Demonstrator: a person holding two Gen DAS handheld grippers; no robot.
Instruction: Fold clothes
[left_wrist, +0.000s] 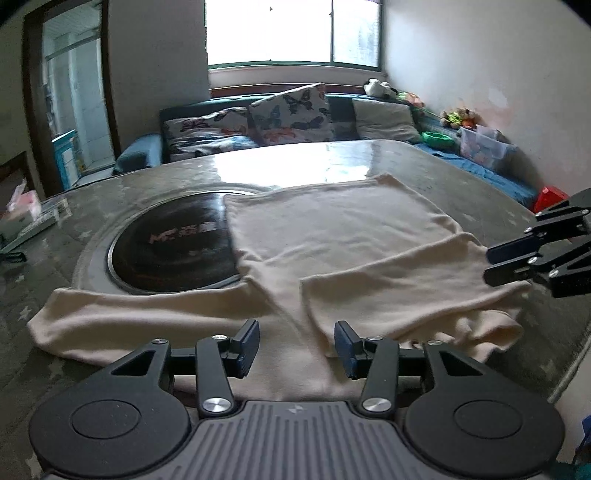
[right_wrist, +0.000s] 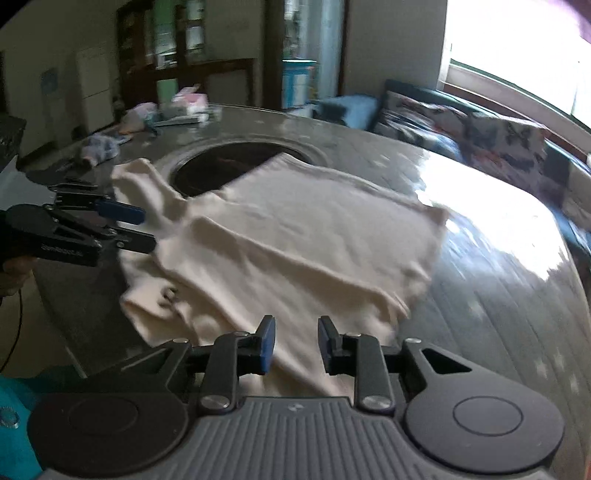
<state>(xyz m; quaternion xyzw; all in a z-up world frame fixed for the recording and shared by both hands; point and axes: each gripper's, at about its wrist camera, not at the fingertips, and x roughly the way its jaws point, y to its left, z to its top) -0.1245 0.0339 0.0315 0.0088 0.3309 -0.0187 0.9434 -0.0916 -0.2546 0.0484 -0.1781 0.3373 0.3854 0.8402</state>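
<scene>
A cream long-sleeved top (left_wrist: 332, 229) (right_wrist: 314, 229) lies flat on the table, partly over a black round hotplate (left_wrist: 173, 251) (right_wrist: 221, 166). One sleeve (left_wrist: 406, 280) is folded across the body; the other sleeve (left_wrist: 110, 314) stretches out to the left. My left gripper (left_wrist: 297, 339) (right_wrist: 147, 230) hovers over the near edge of the top by the collar, jaws apart, nothing pinched. My right gripper (right_wrist: 297, 341) (left_wrist: 489, 264) stands at the top's right side near the folded sleeve. Its jaws have a narrow gap, with cloth below them but not gripped.
The glossy table (left_wrist: 295, 162) (right_wrist: 498, 295) is rounded, with its edge close to both grippers. Tissue packs and small items (right_wrist: 147, 114) (left_wrist: 22, 206) sit on its far side. Beyond it stand a sofa with butterfly cushions (left_wrist: 291, 110) and a plastic box (left_wrist: 484, 146).
</scene>
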